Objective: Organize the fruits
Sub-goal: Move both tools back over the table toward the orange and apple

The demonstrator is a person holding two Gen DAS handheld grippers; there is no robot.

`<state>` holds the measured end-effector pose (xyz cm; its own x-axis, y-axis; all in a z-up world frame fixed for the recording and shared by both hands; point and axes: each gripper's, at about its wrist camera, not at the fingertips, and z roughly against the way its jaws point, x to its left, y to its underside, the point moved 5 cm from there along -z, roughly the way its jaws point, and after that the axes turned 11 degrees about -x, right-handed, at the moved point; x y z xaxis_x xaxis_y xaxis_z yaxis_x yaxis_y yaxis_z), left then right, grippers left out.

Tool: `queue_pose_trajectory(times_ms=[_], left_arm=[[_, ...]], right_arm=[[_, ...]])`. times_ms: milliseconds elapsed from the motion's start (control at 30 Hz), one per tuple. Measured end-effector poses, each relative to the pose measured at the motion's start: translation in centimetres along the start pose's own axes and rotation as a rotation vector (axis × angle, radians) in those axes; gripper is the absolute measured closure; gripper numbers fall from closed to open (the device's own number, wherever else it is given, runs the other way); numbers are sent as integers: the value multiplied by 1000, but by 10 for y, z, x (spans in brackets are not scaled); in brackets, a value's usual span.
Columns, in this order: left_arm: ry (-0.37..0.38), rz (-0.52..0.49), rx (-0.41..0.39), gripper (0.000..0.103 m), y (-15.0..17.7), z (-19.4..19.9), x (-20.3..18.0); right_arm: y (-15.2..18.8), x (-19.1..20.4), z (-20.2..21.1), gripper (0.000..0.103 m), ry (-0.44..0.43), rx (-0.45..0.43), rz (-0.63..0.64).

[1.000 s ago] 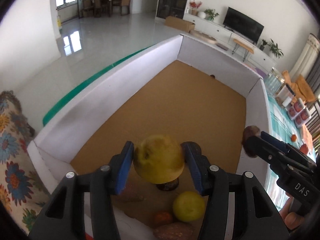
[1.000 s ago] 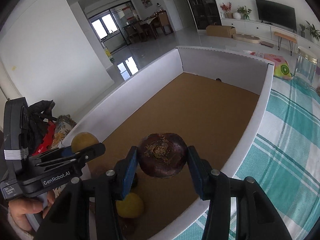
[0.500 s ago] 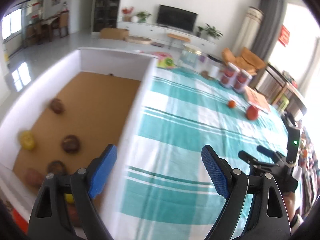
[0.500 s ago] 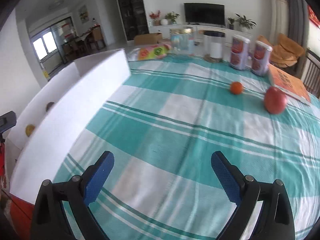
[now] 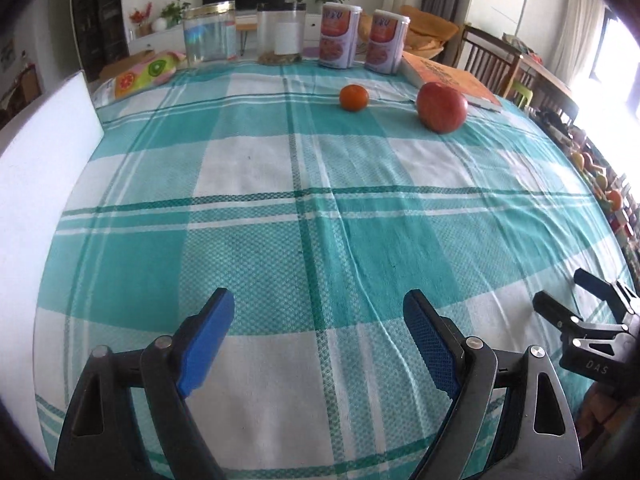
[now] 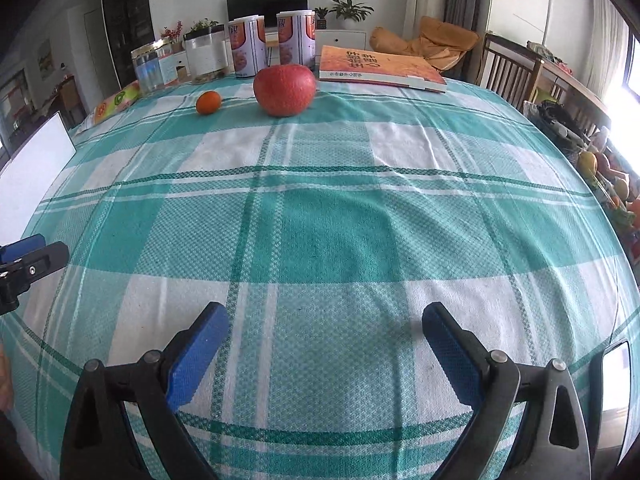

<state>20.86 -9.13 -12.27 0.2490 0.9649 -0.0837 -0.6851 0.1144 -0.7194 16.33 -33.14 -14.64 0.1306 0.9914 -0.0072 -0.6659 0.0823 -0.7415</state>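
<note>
Over a teal-and-white checked tablecloth (image 5: 320, 208), our left gripper (image 5: 318, 322) gaped empty; the small orange tangerine (image 5: 354, 97) and big red apple (image 5: 442, 107) sat far ahead. Our right gripper (image 6: 326, 330), likewise apart, faced both fruits beside an orange book (image 6: 380, 66).

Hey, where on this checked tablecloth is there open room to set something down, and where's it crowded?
The wide stretch of tablecloth from the gripper tips out to the apple and small orange is bare. Crowded: the far edge, with jars, cans and the book. The white box wall borders the left side.
</note>
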Motion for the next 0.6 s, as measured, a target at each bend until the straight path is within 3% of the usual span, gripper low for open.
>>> queue_pose_trajectory(times_ms=[200, 333, 600], left_arm=[[-59, -57, -18, 14, 4, -14, -4], [-65, -59, -28, 8, 5, -16, -4], [-70, -61, -25, 6, 4, -18, -4]], right_arm=[[2, 0, 0, 6, -11, 2, -19], [2, 0, 0, 6, -20, 0, -23], [2, -2, 1, 4, -41, -6, -43]])
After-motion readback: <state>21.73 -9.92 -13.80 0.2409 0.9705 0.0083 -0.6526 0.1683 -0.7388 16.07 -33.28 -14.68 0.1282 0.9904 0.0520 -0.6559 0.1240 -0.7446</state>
